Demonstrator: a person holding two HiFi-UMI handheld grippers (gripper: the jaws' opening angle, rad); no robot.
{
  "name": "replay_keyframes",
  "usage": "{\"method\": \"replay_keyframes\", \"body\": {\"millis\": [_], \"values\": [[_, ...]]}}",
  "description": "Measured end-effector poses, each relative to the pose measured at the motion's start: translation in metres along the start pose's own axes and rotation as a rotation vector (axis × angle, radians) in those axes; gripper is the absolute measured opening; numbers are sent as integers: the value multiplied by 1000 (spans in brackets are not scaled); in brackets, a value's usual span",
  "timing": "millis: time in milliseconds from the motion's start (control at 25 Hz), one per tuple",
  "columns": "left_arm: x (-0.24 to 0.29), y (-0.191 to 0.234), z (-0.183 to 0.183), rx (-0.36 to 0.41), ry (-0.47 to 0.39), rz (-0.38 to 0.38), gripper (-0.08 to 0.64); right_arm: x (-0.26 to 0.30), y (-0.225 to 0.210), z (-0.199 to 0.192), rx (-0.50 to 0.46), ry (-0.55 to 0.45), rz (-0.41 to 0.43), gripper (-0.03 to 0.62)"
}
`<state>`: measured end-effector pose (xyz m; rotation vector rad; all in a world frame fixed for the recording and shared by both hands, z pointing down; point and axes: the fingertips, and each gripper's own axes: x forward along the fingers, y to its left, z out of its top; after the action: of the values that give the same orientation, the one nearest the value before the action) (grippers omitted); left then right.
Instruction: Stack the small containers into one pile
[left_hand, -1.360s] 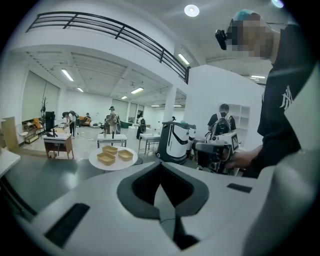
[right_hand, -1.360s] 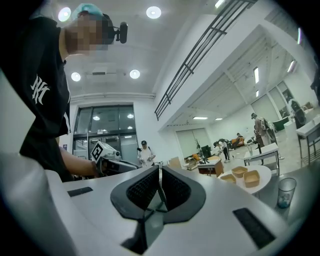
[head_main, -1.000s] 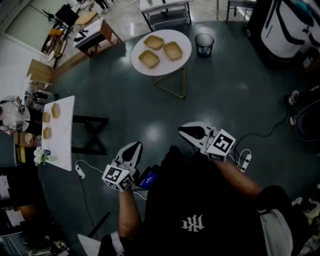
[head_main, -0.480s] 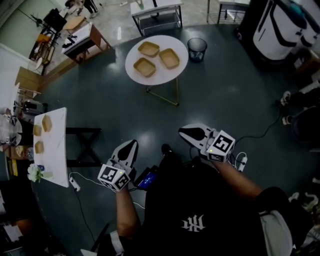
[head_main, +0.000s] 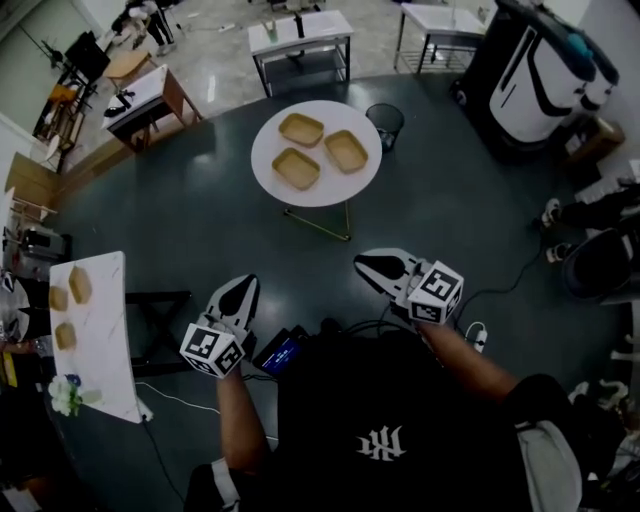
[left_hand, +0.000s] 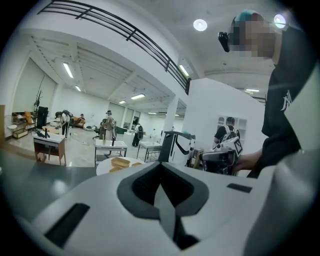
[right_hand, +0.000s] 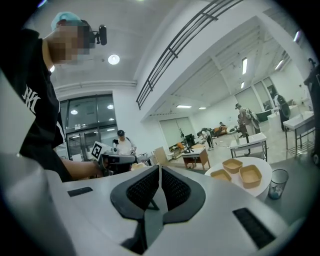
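Note:
Three small tan containers (head_main: 301, 129) (head_main: 346, 150) (head_main: 297, 168) lie side by side on a round white table (head_main: 270, 140), unstacked. They are well ahead of both grippers, across dark floor. My left gripper (head_main: 236, 288) is shut with nothing in it, held level towards the table. My right gripper (head_main: 368, 263) is shut and empty too. In the left gripper view the containers (left_hand: 120, 162) show small and far beyond the closed jaws (left_hand: 161, 176). The right gripper view has them (right_hand: 250, 175) at the right, past its closed jaws (right_hand: 159, 170).
A black waste bin (head_main: 385, 122) stands just right of the round table. A long white side table (head_main: 95, 330) at the left carries more tan containers (head_main: 79, 284). A large white-and-black machine (head_main: 540, 70) is at the back right. Cables (head_main: 475, 330) lie on the floor.
The round table with the containers has come nearer and lower in the head view. Both grippers have travelled forward towards it, still shut.

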<state>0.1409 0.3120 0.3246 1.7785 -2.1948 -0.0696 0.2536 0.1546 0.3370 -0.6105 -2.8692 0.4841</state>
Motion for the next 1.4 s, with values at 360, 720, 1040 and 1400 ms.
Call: {"method": "replay_keyframes", "body": {"millis": [360,720,1040,1400], "values": [[6,64,0,-21,27,-69,3,40,-20,8,55,-23,-101,41],[33,92,2,-33,78,-105,3,54,-55,13,105,-18,-170,41],[72,124,18,-15,123,-111,3,84,-105,22,150,-52,-165,41],[134,161,43,-4,157,-115,3,130,-174,61,153,-89,-113,41]]}}
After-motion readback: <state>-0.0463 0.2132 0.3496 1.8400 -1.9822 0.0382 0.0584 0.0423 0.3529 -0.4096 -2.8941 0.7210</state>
